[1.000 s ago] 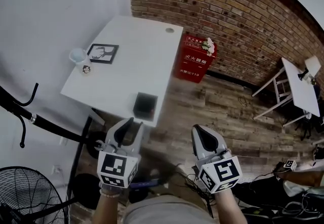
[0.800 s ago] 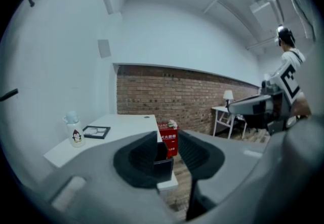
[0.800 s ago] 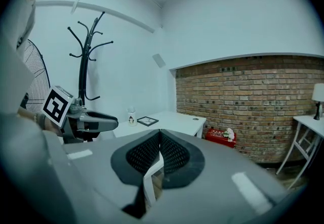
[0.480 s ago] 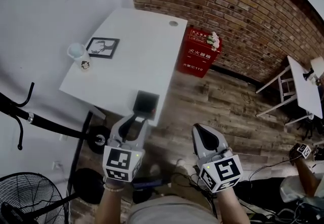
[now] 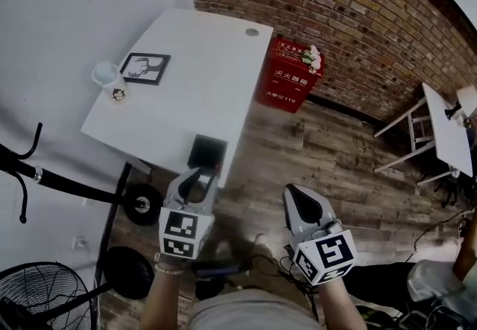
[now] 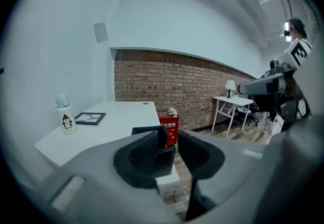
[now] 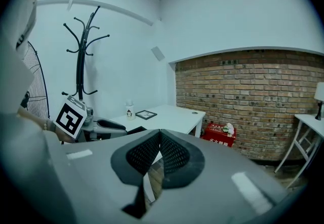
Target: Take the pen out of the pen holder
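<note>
Closer to the square black pen holder [image 5: 206,151], left gripper [image 5: 199,180] jaws gape wide; right gripper [image 5: 296,193] ribbed jaws meet.

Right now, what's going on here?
A person holds a gripper in each hand. The left gripper, jaws open, points from close by at the black pen holder at the near corner of the white table. The right gripper hangs back over the floor, jaws together. Neither holds anything.

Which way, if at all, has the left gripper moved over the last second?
Yes. The left gripper has moved toward the pen holder at the table's near edge, narrowing the gap.
</note>
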Tool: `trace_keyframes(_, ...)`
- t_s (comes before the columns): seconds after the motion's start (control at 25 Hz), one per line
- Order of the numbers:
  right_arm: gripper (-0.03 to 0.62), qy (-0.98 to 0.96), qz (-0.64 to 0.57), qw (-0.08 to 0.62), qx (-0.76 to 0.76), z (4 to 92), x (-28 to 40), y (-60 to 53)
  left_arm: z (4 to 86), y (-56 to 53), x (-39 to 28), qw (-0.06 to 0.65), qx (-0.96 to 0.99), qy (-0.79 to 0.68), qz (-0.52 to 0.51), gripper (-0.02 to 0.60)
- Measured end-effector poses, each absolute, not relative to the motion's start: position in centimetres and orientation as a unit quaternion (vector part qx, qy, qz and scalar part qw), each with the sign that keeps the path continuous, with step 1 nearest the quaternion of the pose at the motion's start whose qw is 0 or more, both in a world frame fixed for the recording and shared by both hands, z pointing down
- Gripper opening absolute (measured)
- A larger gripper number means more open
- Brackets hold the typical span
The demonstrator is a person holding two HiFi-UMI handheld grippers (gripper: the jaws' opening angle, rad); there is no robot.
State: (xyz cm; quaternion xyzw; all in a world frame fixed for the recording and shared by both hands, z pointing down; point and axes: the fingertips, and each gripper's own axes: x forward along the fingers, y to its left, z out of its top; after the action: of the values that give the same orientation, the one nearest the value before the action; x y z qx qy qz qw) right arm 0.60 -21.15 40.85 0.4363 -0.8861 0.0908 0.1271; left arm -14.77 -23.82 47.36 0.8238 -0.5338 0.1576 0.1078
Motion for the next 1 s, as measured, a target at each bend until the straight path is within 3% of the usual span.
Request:
trace_keyframes(0.84, 0.003, -0.875, 0.098, 0.132, 0.455, 41.4, 3.9, -23.1, 50.7, -26.6, -12.8, 0.113, 0.817, -0.529, 0.198, 0.115)
trace_keyframes(1.0, 0.003, -0.876, 0.097, 0.131, 0.453, 41.4, 4.1, -23.2, 50.7, -26.8, -12.7, 0.11, 0.814, -0.535, 0.198, 0.091)
